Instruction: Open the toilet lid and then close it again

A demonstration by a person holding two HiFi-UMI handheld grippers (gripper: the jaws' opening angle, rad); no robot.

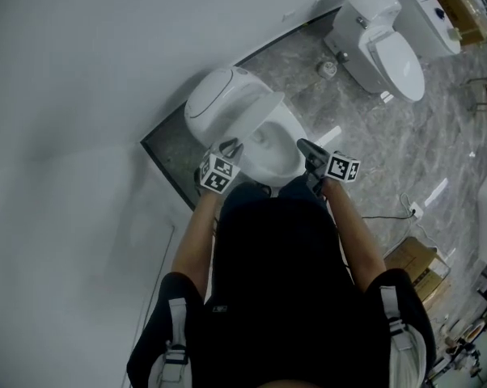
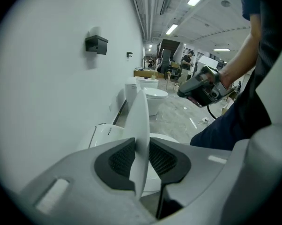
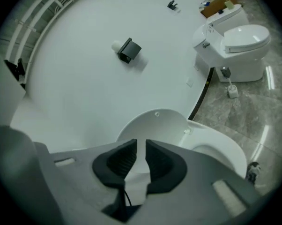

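Toilet lid [image 2: 140, 121] stands raised above the bowl [image 3: 220, 149] near the wall [image 3: 75, 93], its edge clamped between the left tool's [image 2: 141, 151] pads, apparently to control its swing, while the right tool [image 3: 141, 156] hovers empty, jaws narrowly apart.

toilet lid [image 1: 243, 111]: raised | left gripper [image 1: 230, 146]: at lid's edge | right gripper [image 1: 305, 146]: beside bowl [image 1: 272, 156]

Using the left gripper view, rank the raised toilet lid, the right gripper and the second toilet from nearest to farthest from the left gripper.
1. Raised toilet lid: between the left gripper's pads.
2. Right gripper: off to the right, in the person's hand.
3. Second toilet: farther along the wall.
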